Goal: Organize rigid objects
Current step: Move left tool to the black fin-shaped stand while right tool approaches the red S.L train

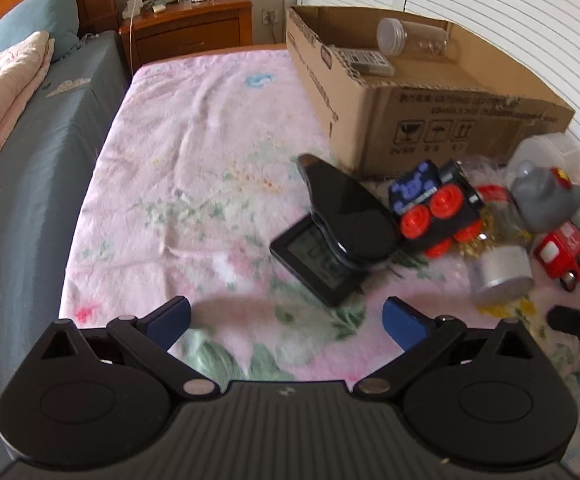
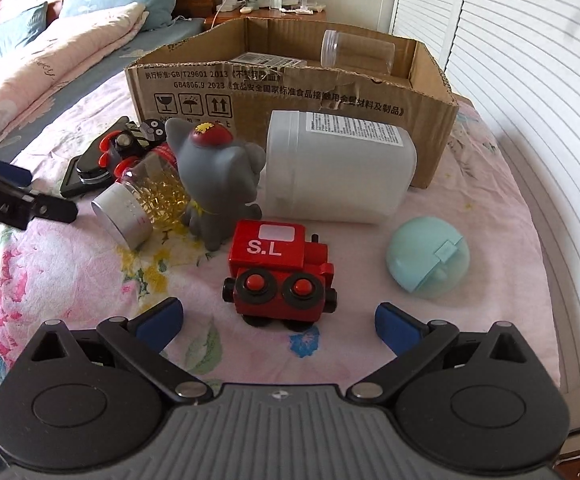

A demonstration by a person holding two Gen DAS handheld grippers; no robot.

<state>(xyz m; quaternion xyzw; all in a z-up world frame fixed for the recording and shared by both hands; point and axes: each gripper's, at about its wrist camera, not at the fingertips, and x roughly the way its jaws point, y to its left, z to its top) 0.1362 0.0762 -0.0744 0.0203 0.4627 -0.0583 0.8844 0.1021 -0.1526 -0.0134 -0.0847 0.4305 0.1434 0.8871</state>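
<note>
My left gripper (image 1: 286, 322) is open and empty above the pink floral blanket, short of a black digital clock (image 1: 322, 258) with a black case (image 1: 348, 216) lying on it. My right gripper (image 2: 278, 320) is open and empty; a red toy train (image 2: 280, 270) marked S.L stands just ahead between its fingers. Beyond it are a grey cat figure (image 2: 216, 178), a jar of yellow beads (image 2: 146, 200), a white plastic tub (image 2: 338, 168) on its side, a teal round case (image 2: 428, 258) and a black toy train (image 1: 436, 204). The cardboard box (image 2: 290, 92) holds a clear jar (image 2: 356, 54) and a remote (image 1: 366, 62).
The left gripper's body shows at the left edge of the right wrist view (image 2: 14, 200). A bed with pillows (image 2: 70, 40) lies to the left. A wooden nightstand (image 1: 190, 28) stands behind. White louvred doors (image 2: 530, 80) line the right side.
</note>
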